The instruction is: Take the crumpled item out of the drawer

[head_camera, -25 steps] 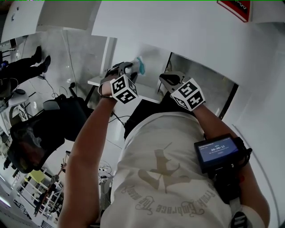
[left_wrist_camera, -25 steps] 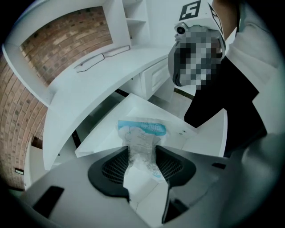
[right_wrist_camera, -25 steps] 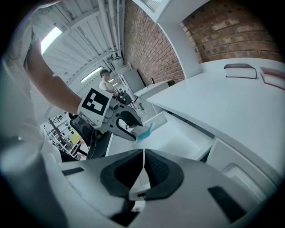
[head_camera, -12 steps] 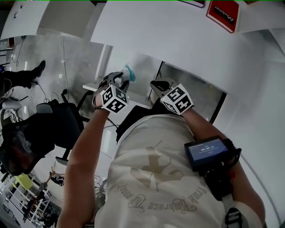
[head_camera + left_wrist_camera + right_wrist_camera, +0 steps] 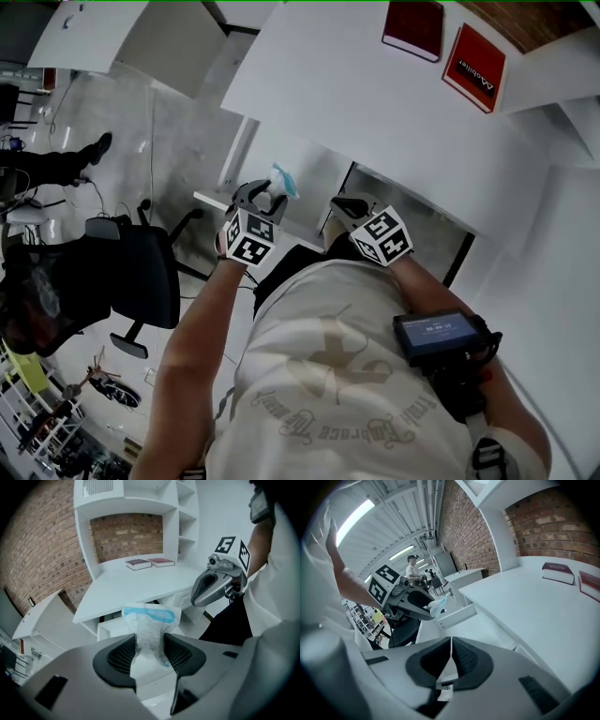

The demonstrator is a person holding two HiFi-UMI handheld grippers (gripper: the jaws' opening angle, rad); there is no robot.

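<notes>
Two grippers hang before the white desk (image 5: 136,585): the left gripper (image 5: 149,652) is clamped on the crumpled white-and-blue plastic wrapper (image 5: 151,620), while the right gripper (image 5: 449,660), jaws pressed together on nothing, is near on its right. The wrapper's long axis runs straight out from between the left pads, with its blue-edged end fanning beyond them. It is held above the open white drawer (image 5: 457,615), apparently clear of it.

Crumpled white-and-blue wrapper (image 5: 151,623), pinched upright in left tool (image 5: 150,649), outside open drawer (image 5: 457,614).
</notes>
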